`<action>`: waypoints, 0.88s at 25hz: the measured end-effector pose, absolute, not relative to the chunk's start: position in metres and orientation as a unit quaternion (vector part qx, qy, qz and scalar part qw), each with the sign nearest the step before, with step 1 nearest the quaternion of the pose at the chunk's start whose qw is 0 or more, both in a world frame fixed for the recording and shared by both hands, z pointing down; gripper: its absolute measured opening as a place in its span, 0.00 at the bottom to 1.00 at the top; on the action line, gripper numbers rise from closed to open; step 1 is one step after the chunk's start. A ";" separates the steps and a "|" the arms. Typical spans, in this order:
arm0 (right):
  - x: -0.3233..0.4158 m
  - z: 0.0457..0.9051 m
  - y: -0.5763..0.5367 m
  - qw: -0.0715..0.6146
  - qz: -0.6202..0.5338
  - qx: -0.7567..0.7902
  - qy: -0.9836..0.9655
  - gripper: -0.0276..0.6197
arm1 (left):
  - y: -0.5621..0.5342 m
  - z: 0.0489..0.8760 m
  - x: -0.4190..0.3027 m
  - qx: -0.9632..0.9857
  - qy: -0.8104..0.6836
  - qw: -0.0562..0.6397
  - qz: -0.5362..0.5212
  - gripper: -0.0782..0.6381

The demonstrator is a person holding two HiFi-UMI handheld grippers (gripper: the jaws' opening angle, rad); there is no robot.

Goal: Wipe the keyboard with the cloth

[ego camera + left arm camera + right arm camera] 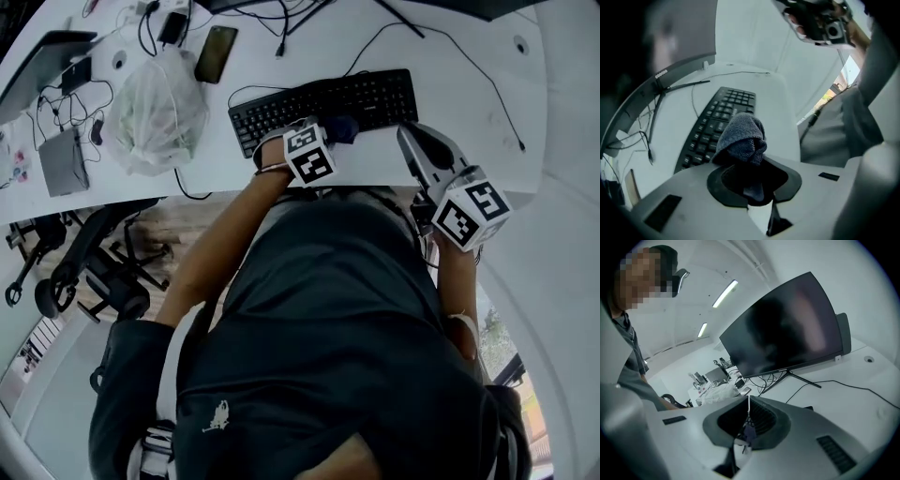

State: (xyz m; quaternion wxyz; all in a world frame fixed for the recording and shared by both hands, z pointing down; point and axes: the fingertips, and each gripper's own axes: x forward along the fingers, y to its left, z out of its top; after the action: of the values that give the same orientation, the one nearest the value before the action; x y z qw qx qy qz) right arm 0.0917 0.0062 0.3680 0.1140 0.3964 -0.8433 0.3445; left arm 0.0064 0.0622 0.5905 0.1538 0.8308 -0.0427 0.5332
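We see the left gripper [742, 157] clamped on the bunched grey cloth [740, 135] over the black keyboard [710, 129]. The right gripper [746, 426] (beside the keyboard's right end) has its jaws pressed together, empty.

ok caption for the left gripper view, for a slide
Left gripper, shut on a bunched grey cloth, poised over the black keyboard

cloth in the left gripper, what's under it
The cloth, pinched by the left gripper, sits over the black keyboard. Keys beneath the bunch are hidden; contact is unclear.

Nubby grey terry cloth [740, 133], matt black plastic keyboard [708, 127], smooth white desk [773, 117]
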 end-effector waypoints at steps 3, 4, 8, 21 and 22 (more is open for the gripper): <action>0.103 0.373 -0.004 0.127 0.350 0.362 -0.855 0.06 | 0.079 0.591 0.012 0.822 -0.050 0.167 0.542 0.19; 0.106 0.373 -0.007 0.132 0.346 0.349 -0.861 0.06 | 0.064 0.586 0.016 0.825 -0.076 0.164 0.536 0.19; 0.124 0.374 -0.022 0.146 0.334 0.321 -0.874 0.06 | -0.024 0.562 0.025 0.828 -0.183 0.160 0.506 0.19; 0.141 0.397 -0.024 0.163 0.359 0.278 -0.876 0.06 | 0.023 0.577 0.052 0.819 -0.179 0.193 0.510 0.19; 0.141 0.397 -0.026 0.163 0.359 0.276 -0.877 0.06 | 0.001 0.575 0.046 0.816 -0.202 0.190 0.507 0.19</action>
State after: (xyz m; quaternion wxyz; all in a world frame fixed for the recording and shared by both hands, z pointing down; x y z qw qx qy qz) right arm 0.1414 -0.0260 0.3966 0.1626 0.2757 -0.8768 0.3589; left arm 0.0460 0.0009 0.5751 0.1898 0.8163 -0.2019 0.5068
